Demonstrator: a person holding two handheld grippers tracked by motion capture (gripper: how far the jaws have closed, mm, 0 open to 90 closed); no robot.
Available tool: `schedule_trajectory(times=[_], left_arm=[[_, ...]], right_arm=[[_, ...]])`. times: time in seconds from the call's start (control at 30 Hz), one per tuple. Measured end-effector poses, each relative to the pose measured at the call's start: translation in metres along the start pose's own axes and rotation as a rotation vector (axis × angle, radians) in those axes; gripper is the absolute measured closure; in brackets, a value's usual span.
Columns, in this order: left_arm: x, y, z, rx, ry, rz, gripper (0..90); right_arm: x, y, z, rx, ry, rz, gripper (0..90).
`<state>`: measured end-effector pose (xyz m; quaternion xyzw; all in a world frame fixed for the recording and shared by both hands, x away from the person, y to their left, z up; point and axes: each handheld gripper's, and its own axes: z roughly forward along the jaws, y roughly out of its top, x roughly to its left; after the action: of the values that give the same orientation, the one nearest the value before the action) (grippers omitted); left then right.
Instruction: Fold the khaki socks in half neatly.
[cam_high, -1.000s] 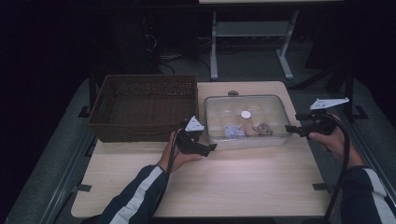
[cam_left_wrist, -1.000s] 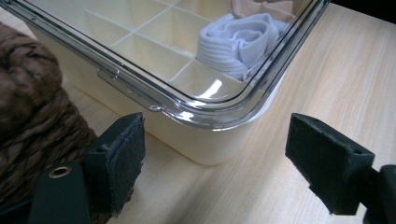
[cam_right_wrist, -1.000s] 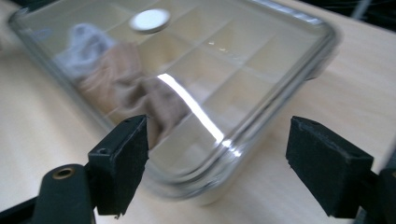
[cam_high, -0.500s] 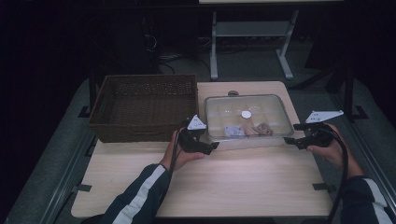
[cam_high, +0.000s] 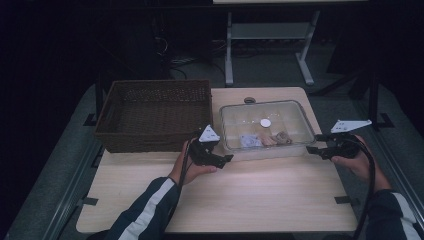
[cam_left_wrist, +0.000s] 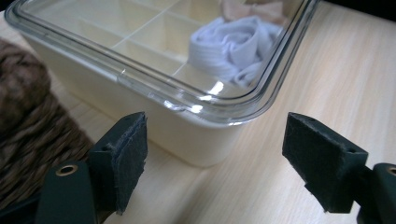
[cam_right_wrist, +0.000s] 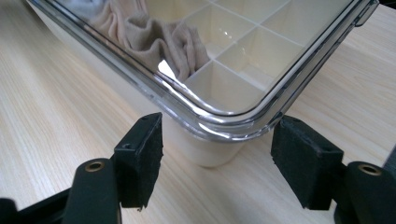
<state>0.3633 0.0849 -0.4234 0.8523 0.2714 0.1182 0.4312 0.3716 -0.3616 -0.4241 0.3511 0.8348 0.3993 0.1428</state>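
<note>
- Compartment box (cam_high: 267, 131) with its clear lid (cam_left_wrist: 154, 70) sits on the worktop (cam_high: 250, 195), just right of the wicker basket (cam_high: 155, 115); rolled socks, one white (cam_left_wrist: 233, 46) and one beige (cam_right_wrist: 159, 42), lie in its near cells.
- Judging by where both tools stand, the step in hand is taking hold of the box at its two near corners, most likely to lift the lid off or move the box.
- To do it well, each tool should close on the lid's rim rather than the cream wall below it, and both should rise evenly so the lid does not tilt or jam.
- Left tool (cam_left_wrist: 215, 154) stands open at the near left corner, jaws wide to either side of it, pads clear of the plastic.
- Right tool (cam_right_wrist: 217, 158) brackets the near right corner; its jaws have just been closing, the corner between them, pads not yet pressing.
- Both forearms come in low from the near edge, hands roughly level, each tool pointing inward at the box.
</note>
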Motion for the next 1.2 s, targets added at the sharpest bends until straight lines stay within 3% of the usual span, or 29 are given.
schedule_trajectory(times=[0.1, 0.33, 0.43, 0.47, 0.6, 0.8, 1.07, 1.2], left_arm=[[0.001, -0.002, 0.0, 0.005, -0.005, -0.001, 22.1], [0.001, -0.004, 0.005, 0.015, -0.018, -0.01, 22.2], [0.0, -0.004, 0.003, 0.024, -0.015, 0.0, 22.7], [0.0, -0.006, -0.003, 0.035, -0.017, 0.03, 22.7], [0.001, -0.013, -0.015, 0.055, -0.02, 0.048, 22.6], [0.002, -0.032, -0.035, 0.107, -0.011, 0.086, 22.7], [0.007, -0.058, -0.067, 0.123, 0.008, 0.105, 22.6], [0.016, -0.074, -0.084, 0.147, 0.022, 0.104, 22.6]], right_arm=[[0.0, 0.001, 0.003, -0.007, 0.013, 0.018, 33.8], [0.005, 0.005, 0.007, 0.021, 0.001, -0.012, 29.0], [0.002, 0.003, 0.002, 0.002, 0.002, 0.003, 28.3], [-0.001, 0.001, -0.003, -0.015, -0.01, 0.028, 27.8], [-0.002, 0.001, -0.009, -0.029, -0.025, 0.032, 27.4], [0.004, 0.005, -0.007, -0.018, -0.022, 0.0, 34.7], [0.018, 0.013, -0.009, -0.004, -0.034, -0.049, 30.8], [0.025, 0.02, -0.011, -0.013, -0.023, -0.058, 30.5]])
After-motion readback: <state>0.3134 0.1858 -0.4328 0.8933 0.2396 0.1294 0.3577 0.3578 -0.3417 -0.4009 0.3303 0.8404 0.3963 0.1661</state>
